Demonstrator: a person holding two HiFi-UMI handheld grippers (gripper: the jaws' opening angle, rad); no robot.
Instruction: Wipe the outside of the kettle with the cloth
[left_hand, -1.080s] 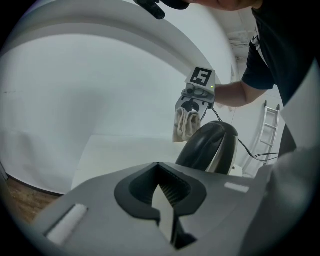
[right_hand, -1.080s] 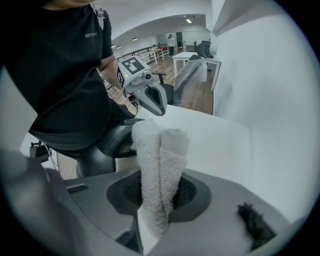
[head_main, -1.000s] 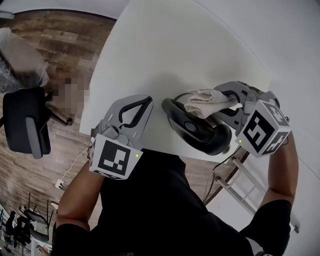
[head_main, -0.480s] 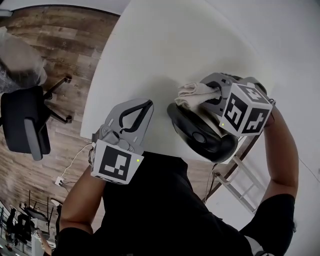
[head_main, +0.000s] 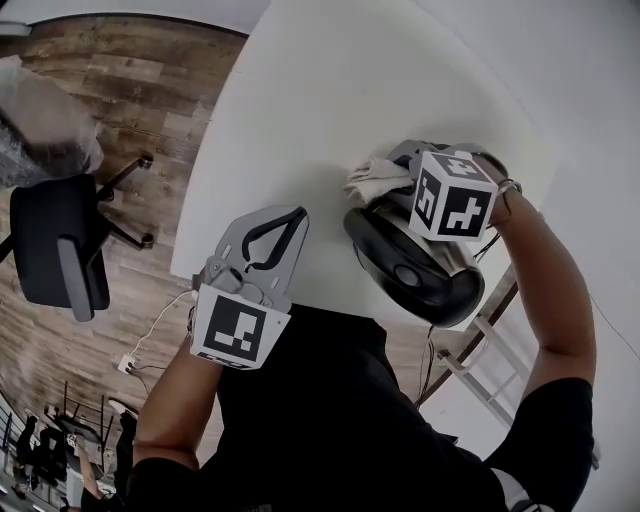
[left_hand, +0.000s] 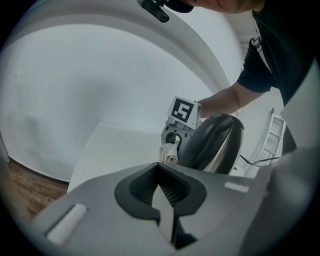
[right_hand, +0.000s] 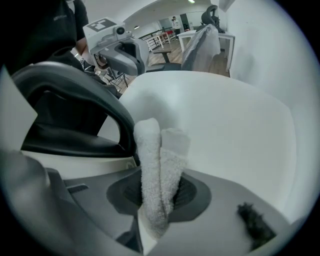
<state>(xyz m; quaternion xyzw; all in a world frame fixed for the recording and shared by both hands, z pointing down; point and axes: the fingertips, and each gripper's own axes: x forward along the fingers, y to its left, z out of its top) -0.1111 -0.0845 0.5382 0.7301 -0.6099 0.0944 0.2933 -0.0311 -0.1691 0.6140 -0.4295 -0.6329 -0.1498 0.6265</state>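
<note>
Since a second ago the right tool (right_hand: 159, 196) has swung round to the far side of the kettle (head_main: 410, 278), clamped tight on the folded white cloth (right_hand: 156, 160). Its marker cube hides the kettle's top. The left tool (left_hand: 168, 191) is left of the kettle, shut and empty. The kettle sits at the counter (head_main: 320, 100) edge.

The scene is lit brightly and evenly; the white table (head_main: 330, 90) is rendered almost without texture, and only soft, pale shadows are cast on it beside the kettle (head_main: 395, 270). Both gripper views are bent by strong fisheye distortion and ringed by dark corners. The cloth (right_hand: 156, 170) is shown slightly soft, and a dull sheen is caught on the kettle's metal.
</note>
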